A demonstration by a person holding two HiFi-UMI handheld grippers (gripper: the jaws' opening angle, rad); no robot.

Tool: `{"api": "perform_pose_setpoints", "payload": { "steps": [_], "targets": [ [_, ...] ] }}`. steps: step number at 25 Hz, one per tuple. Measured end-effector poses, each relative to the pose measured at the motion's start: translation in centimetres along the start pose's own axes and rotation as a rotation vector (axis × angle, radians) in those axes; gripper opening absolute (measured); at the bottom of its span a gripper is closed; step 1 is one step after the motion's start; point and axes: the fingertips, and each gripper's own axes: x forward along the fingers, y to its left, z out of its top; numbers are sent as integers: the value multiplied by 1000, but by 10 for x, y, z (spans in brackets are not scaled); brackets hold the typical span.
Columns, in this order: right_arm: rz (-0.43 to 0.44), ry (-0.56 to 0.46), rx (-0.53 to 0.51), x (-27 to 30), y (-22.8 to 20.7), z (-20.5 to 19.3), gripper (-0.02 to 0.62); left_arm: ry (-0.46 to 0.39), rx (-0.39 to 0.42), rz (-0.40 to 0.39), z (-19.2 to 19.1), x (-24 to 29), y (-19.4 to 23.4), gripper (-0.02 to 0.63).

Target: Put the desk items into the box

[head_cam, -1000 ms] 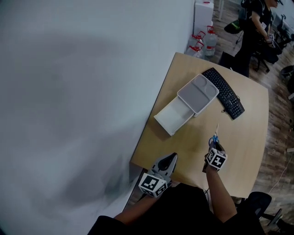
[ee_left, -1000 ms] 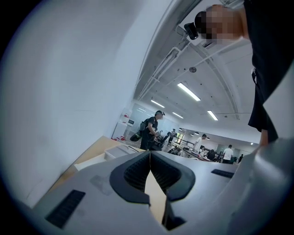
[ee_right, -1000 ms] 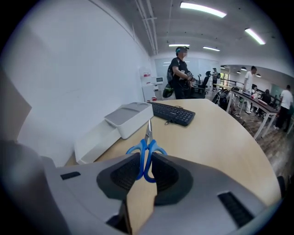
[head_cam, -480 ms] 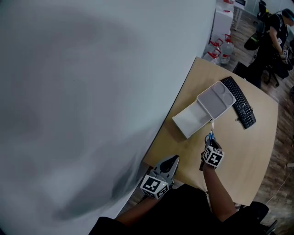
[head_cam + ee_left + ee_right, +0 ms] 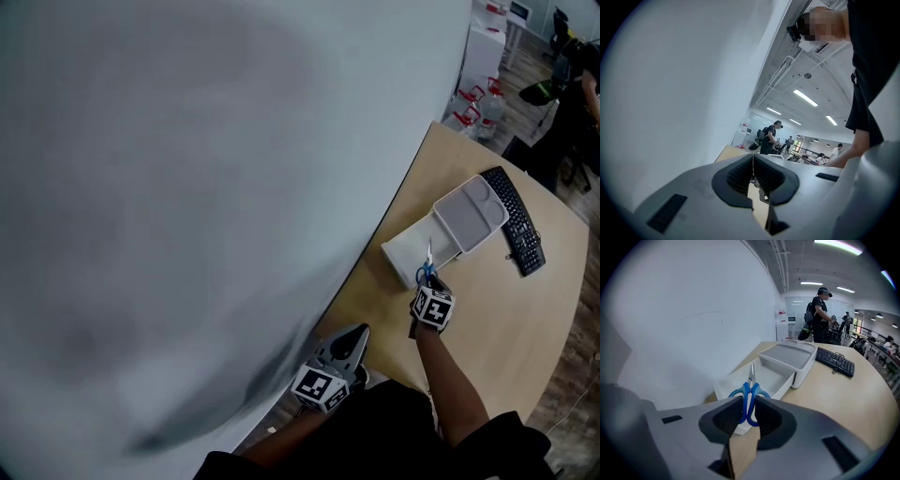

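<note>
My right gripper [image 5: 427,284] [image 5: 749,403] is shut on the blue handles of a pair of scissors [image 5: 427,264] [image 5: 751,374]. Their blades point forward over the near end of the white box's pulled-out drawer [image 5: 405,257] [image 5: 774,377]. The box body [image 5: 469,214] [image 5: 787,357] has a shallow tray on top and sits on the wooden desk [image 5: 487,300]. My left gripper [image 5: 357,332] [image 5: 753,158] hovers at the desk's near edge beside the wall, shut with nothing between its pads.
A black keyboard [image 5: 516,220] [image 5: 836,361] lies beyond the box. A grey wall [image 5: 187,187] runs along the desk's left side. Water bottles [image 5: 473,112] and a person in black [image 5: 820,315] stand past the far end.
My right gripper has carried the scissors forward across the desk to the box's open drawer. My left gripper has shifted forward a little along the desk's edge.
</note>
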Motion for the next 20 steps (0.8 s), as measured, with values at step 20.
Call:
{"api": "perform_pose_setpoints", "payload": {
  "steps": [20],
  "targets": [
    [59, 87, 2, 52, 22, 6, 167, 24, -19, 49, -1, -12, 8, 15]
  ]
}}
